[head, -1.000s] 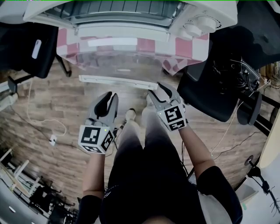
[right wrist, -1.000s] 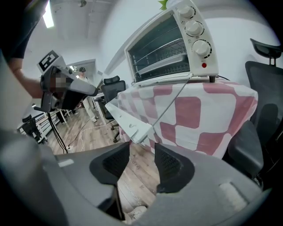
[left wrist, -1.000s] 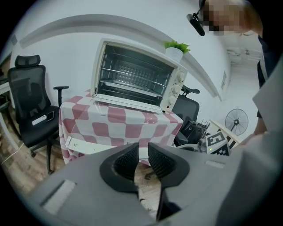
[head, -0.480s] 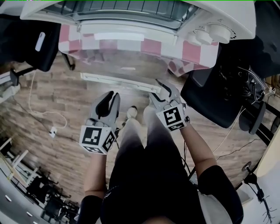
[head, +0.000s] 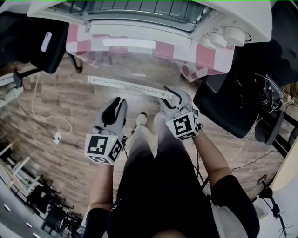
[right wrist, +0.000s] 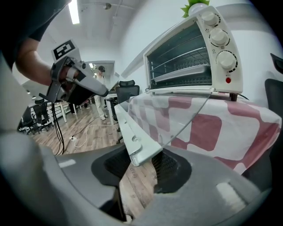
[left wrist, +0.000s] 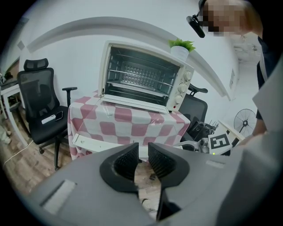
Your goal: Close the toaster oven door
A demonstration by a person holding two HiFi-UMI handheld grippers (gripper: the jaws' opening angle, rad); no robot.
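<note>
A white toaster oven (head: 139,14) stands on a pink-checked tablecloth (head: 205,53). Its glass door (head: 135,65) hangs open and flat towards me. The door's white handle bar (head: 125,84) runs along the near edge. My right gripper (head: 171,95) is at the bar's right end. In the right gripper view that end (right wrist: 135,148) lies between the closing jaws, and I see no pad pressed on it. My left gripper (head: 116,104) hangs below the bar's middle with its fingers nearly together and nothing between them (left wrist: 143,152).
Black office chairs stand to the left (head: 32,46) and right (head: 228,102) of the table. A white cable (head: 46,125) lies on the wooden floor. Three knobs (right wrist: 219,37) are on the oven's right side, and a potted plant (left wrist: 180,46) sits on top.
My right gripper has moved up and forward to the handle's right end, and its jaws have narrowed around it. The left gripper has hardly moved.
</note>
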